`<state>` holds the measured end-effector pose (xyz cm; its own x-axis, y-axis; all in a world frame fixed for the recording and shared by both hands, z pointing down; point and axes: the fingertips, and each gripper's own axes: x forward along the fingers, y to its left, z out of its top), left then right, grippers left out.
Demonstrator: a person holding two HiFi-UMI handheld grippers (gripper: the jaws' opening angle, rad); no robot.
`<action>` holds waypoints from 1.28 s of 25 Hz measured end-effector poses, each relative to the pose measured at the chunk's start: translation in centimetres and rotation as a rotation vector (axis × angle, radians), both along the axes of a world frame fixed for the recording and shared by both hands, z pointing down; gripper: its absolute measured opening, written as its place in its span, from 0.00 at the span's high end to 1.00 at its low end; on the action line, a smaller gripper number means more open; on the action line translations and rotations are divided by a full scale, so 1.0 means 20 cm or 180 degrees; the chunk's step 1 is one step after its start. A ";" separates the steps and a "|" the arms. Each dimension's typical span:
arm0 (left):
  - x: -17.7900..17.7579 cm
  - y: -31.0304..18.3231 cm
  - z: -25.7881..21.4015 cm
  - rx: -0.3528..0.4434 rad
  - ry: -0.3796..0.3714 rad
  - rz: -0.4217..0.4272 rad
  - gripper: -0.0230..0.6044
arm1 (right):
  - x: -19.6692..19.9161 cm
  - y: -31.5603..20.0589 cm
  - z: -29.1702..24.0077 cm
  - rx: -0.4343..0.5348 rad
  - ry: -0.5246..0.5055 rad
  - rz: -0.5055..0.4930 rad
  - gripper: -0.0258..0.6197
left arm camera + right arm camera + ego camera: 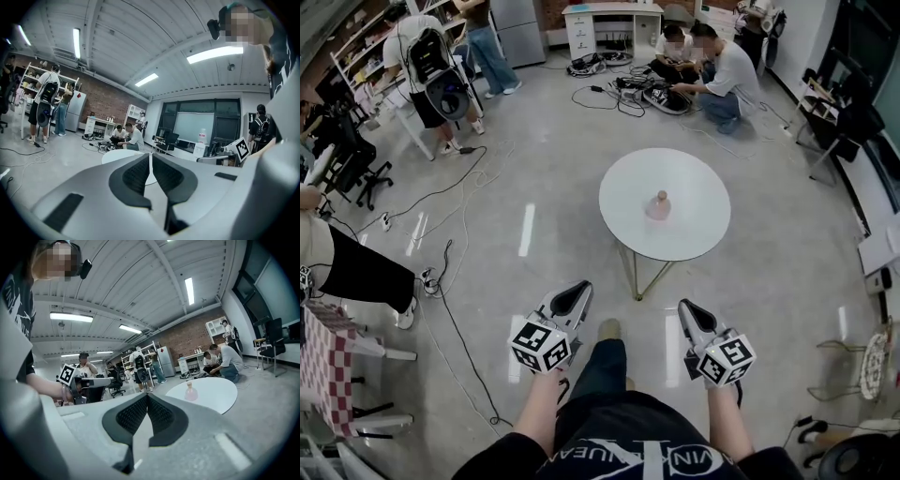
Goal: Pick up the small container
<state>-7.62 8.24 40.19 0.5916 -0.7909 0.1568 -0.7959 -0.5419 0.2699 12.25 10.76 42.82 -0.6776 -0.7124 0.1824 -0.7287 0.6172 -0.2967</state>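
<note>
The small container (659, 205) is a pale pink bottle with a narrow neck, standing upright near the middle of a round white table (694, 234). Both grippers are held low and short of the table, over the floor. My left gripper (575, 296) points toward the table's left side, its jaws together and empty. My right gripper (685, 308) is shut too, with nothing in it. In the right gripper view the container (189, 392) shows on the table (215, 394) beyond the closed jaws (147, 394). The left gripper view shows closed jaws (150, 156) and a strip of table (117, 155); the container is hidden there.
The table stands on thin metal legs (635, 274). People crouch among cables and gear (712, 70) beyond it, near a white desk (612, 26). A cable (450, 281) trails over the floor at left, near a checked chair (323, 361). Black chairs (839, 122) stand at right.
</note>
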 end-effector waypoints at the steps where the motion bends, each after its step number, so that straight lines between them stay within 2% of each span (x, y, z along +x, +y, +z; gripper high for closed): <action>1: 0.02 -0.04 0.00 0.0019 0.0022 0.0021 0.93 | 0.01 -0.02 0.00 -0.0006 0.0006 0.0022 0.95; 5: 0.09 -0.19 0.00 0.0038 0.0089 0.0139 0.93 | 0.06 -0.12 0.01 -0.0036 0.0065 0.0110 0.95; 13: 0.22 -0.49 0.07 -0.0111 0.0110 0.0397 0.93 | 0.12 -0.38 0.07 -0.0201 0.0085 0.0245 0.95; 24: 0.27 -0.91 0.16 -0.0286 0.0106 0.0629 0.93 | 0.11 -0.74 0.14 -0.0383 0.0056 0.0449 0.95; 32: 0.32 -1.15 0.27 -0.0413 0.0203 0.0766 0.93 | 0.09 -0.90 0.22 -0.0514 0.0179 0.0466 0.95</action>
